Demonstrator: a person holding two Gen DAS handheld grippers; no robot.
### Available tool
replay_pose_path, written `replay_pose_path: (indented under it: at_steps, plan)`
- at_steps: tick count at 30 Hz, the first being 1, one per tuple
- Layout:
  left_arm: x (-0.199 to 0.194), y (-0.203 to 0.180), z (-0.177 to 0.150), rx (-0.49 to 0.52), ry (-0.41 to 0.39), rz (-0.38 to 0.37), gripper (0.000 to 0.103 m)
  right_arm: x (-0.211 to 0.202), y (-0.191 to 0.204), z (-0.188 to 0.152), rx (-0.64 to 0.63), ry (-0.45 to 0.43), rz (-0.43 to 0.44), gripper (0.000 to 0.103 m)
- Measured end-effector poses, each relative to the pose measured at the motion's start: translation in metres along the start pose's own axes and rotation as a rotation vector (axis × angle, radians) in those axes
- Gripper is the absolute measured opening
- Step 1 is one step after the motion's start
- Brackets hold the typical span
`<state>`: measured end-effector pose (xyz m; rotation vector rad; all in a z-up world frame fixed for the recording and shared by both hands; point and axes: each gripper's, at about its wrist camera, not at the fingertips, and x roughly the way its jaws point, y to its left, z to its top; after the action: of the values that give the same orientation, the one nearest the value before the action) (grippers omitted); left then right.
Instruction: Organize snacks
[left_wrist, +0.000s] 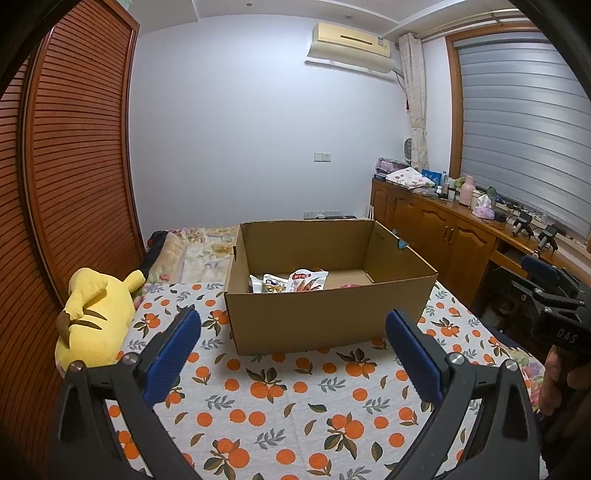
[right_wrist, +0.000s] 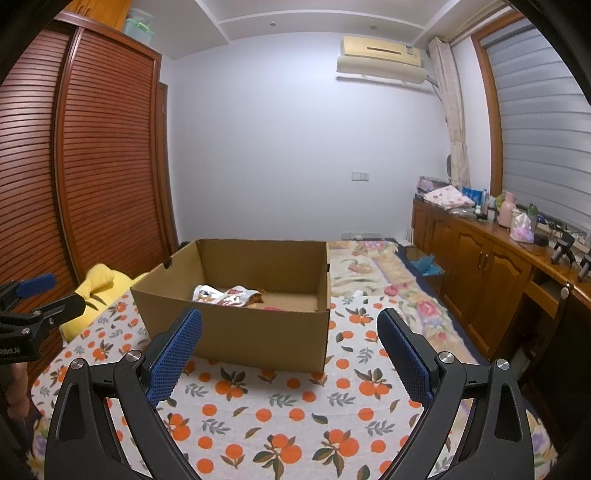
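Observation:
An open cardboard box (left_wrist: 325, 317) stands on a table covered with an orange-print cloth (left_wrist: 280, 406). Inside it lie several snack packets (left_wrist: 295, 282), white with printed pictures, and something pink (left_wrist: 349, 285) low by the front wall. The box (right_wrist: 255, 332) and the packets (right_wrist: 229, 295) also show in the right wrist view. My left gripper (left_wrist: 293, 343) is open and empty, just short of the box's front wall. My right gripper (right_wrist: 290, 347) is open and empty, in front of the box's near right corner.
A yellow plush toy (left_wrist: 96, 321) lies at the table's left edge, beside a brown louvred wardrobe (left_wrist: 74, 166). A bed with a floral cover (right_wrist: 380, 273) lies behind. A wooden sideboard (right_wrist: 491, 273) with bottles and clutter runs along the right wall.

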<state>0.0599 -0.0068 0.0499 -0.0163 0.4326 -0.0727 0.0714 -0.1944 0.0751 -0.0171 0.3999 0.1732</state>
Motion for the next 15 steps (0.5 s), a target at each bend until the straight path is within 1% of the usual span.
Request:
replay_pose_path:
  at_steps: [15]
  plan:
    - [-0.0011, -0.0004, -0.0021, 0.006, -0.002, 0.012, 0.101, 0.0000, 0.0000, 0.0005, 0.002, 0.000, 0.002, 0.097]
